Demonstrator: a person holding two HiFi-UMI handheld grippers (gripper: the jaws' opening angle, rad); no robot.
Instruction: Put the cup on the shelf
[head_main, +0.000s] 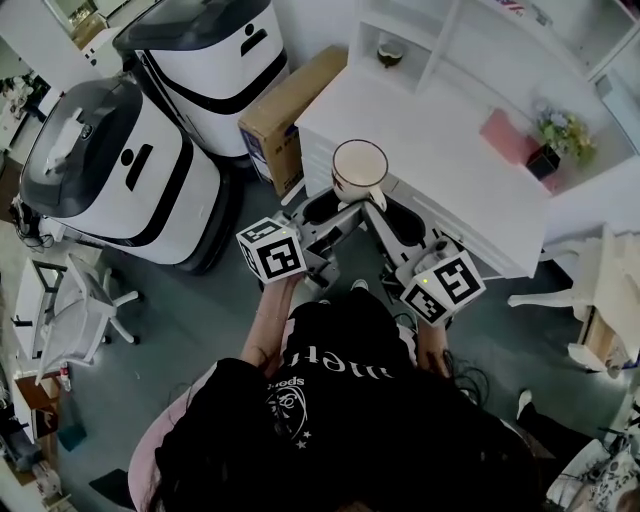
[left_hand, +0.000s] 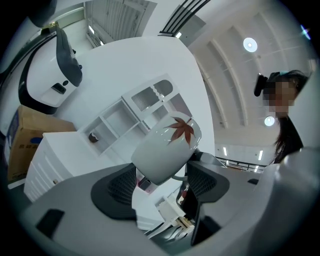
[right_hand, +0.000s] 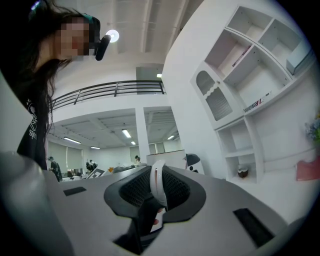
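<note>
Plainly the carry is under way but the placing is not. The white shelf (head_main: 437, 45) stands at the back of the white desk (head_main: 430, 150), its open compartments mostly bare, so there looks to be room for one more thing. A cardboard box (head_main: 290, 115) leans on the floor to the left of the shelf and plays no part. The person holds the cup (head_main: 359, 170) in the air well short of the shelf, mouth up, with the bare top of the desk lying between cup and shelf. The left tongs (left_hand: 160, 182) are closed round the cup's lower body, a pad on either side of the white wall below its red leaf. The right tongs (right_hand: 156, 192) are nearly together, pinching the thin white loop of the cup's handle between their ribbed pads. So the pick-up is done and both grips look secure. What is left, as I judge it, is the reach across to the shelf, setting the cup down upright in a compartment and letting go. A small dark bowl (head_main: 389, 52) already sits in the shelf's lowest left compartment, so that spot seems partly taken.
</note>
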